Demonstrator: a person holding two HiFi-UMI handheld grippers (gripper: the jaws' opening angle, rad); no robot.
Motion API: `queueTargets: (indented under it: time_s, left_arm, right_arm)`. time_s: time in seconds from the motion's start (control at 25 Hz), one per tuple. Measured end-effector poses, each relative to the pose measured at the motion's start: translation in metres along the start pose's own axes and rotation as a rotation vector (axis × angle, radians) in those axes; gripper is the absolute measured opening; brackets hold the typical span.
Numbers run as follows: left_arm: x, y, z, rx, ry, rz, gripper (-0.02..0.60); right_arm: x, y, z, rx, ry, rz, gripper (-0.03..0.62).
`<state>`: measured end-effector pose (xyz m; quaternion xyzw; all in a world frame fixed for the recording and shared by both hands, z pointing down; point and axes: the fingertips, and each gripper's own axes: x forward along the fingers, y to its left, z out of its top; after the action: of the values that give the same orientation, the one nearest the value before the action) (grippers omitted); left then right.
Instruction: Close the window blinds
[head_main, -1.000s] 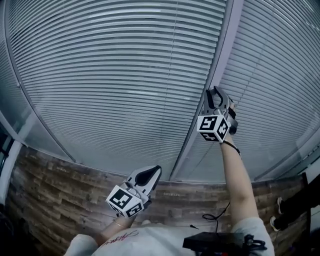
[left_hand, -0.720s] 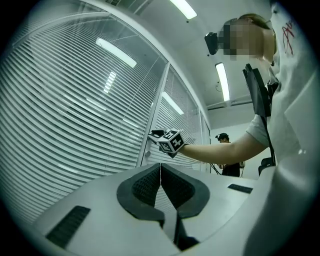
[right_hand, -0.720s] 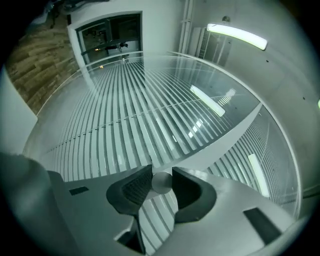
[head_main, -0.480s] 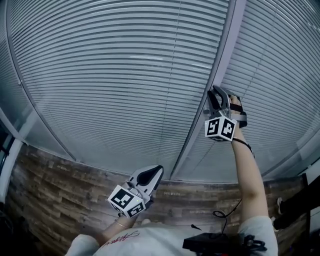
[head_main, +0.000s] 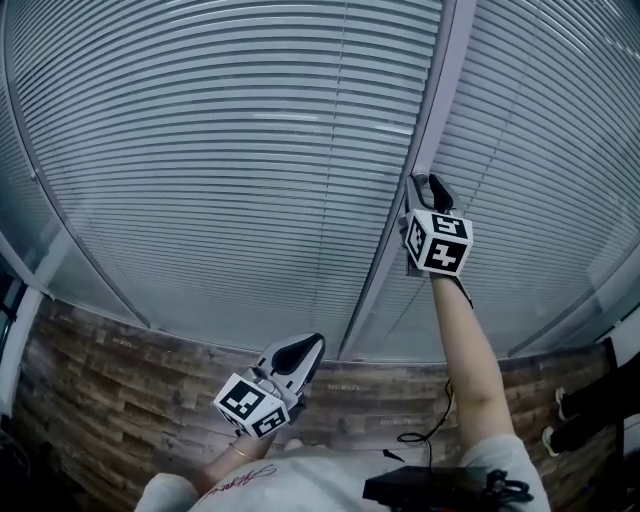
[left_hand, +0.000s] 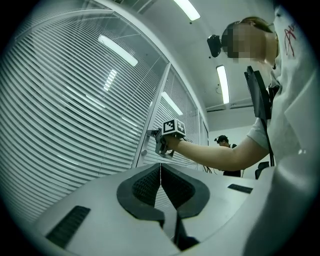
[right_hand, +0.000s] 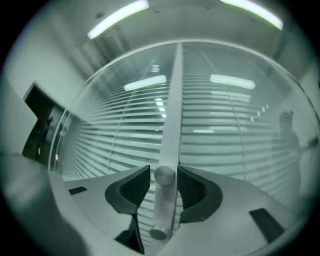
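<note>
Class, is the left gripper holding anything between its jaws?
No, the left gripper has its jaws shut together with nothing between them.

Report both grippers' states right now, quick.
Left gripper: shut, nothing between the jaws.
Right gripper: jaws opening around the round metal knob on the window frame; pads not pressing it.

Window blinds (head_main: 220, 150) run off every picture edge, the knob (right_hand: 164, 175) on the window post (right_hand: 173, 95) sits hidden in the head view behind the right tongs (head_main: 427, 182), whose jaws are opening around it, and a distant person (left_hand: 221, 140) is too small to make out.
</note>
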<state>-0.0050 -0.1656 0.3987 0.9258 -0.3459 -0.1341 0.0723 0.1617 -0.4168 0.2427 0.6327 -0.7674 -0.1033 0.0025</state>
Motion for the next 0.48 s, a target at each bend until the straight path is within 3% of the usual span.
queueTargets:
  time_s: [0.08,0.16,0.24,0.36,0.48]
  left_arm:
    - [0.002,0.004,-0.003,-0.005,-0.002,0.002,0.018]
    - [0.004,0.007,-0.004,-0.003,-0.004,0.006,0.018]
    - [0.004,0.007,-0.002,0.002,-0.004,0.005,0.018]
    - [0.003,0.004,0.003,0.000,0.001,-0.002,0.018]
    - [0.002,0.003,0.001,-0.007,0.012,-0.014,0.018]
  right_arm:
    - [0.008,-0.006,-0.017,0.245,0.025,0.010,0.155]
    - [0.012,-0.012,-0.026,0.309,0.021,-0.011,0.155]
    - [0.011,-0.013,-0.022,0.235,0.018,-0.045,0.153]
    - [0.009,-0.010,-0.009,0.039,0.014,-0.080,0.144]
    - [0.008,-0.008,-0.008,-0.070,-0.003,-0.054,0.144]
